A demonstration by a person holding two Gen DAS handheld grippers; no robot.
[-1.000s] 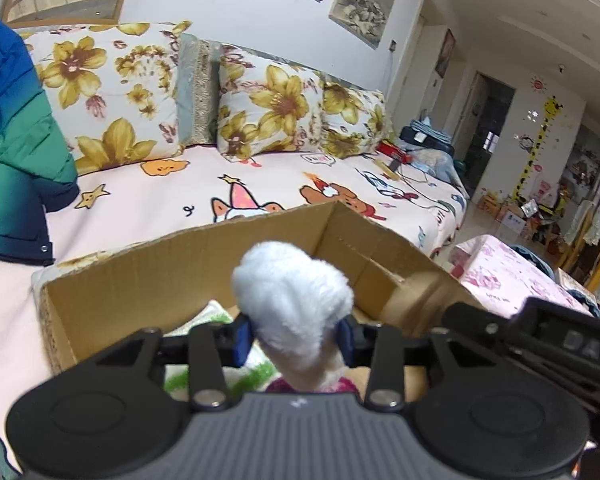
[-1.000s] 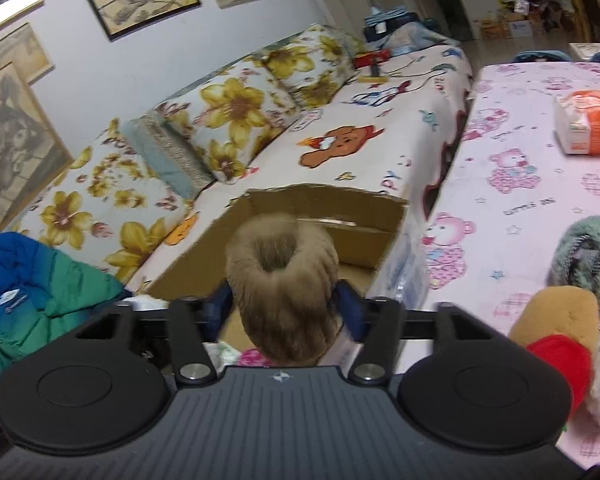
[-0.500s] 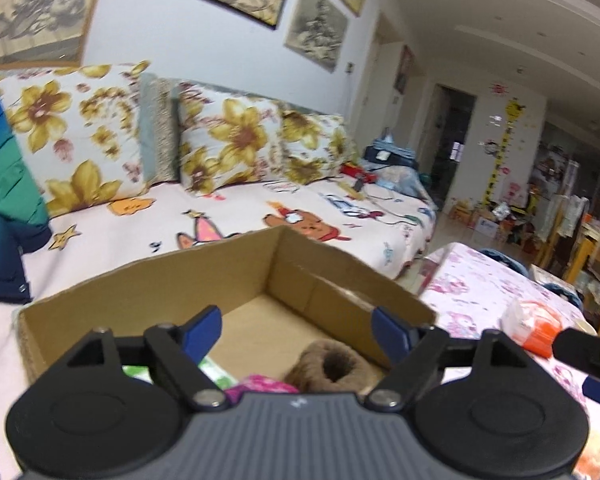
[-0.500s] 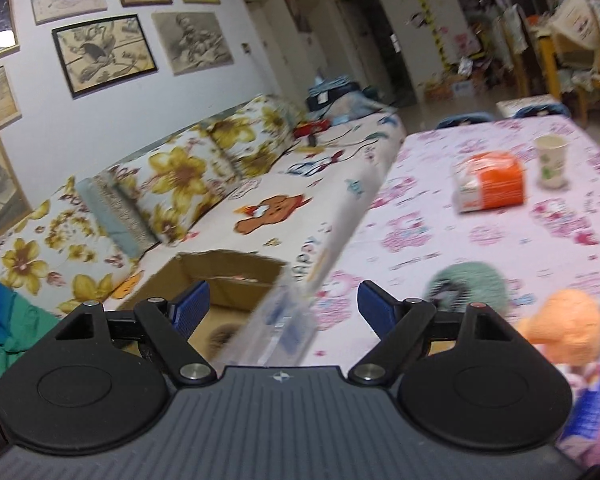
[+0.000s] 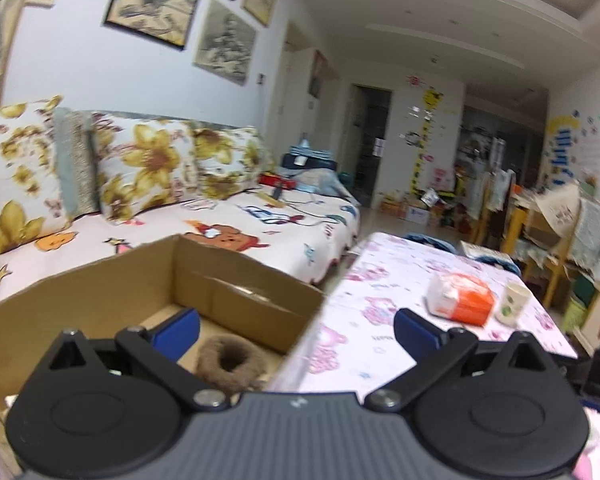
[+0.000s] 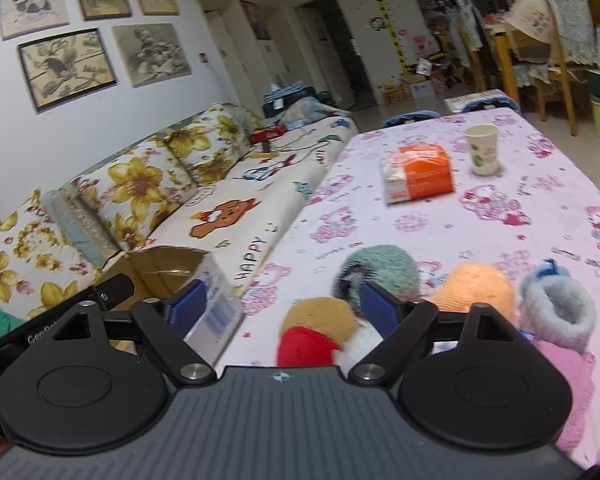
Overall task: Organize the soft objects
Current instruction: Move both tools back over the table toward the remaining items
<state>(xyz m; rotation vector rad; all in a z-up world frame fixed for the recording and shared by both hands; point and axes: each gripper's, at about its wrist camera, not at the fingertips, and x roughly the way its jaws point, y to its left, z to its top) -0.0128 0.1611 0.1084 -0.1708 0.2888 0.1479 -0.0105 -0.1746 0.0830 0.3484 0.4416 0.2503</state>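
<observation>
A cardboard box sits on the sofa beside the table; a brown furry ring-shaped toy lies in it. My left gripper is open and empty over the box's right edge. My right gripper is open and empty above the table, over a tan and red plush. A teal fluffy toy, an orange plush, a blue-grey fluffy toy and a pink knitted item lie close by. The box corner also shows in the right wrist view.
The table has a pink cartoon cloth. An orange-white packet and a paper cup stand farther back. The sofa with floral cushions lies left. Chairs and clutter fill the far room.
Both grippers opened and dropped their toys, the white plush and the brown furry ring, into the box. Both then swung right towards the table; the right one now hangs over the plush pile.
</observation>
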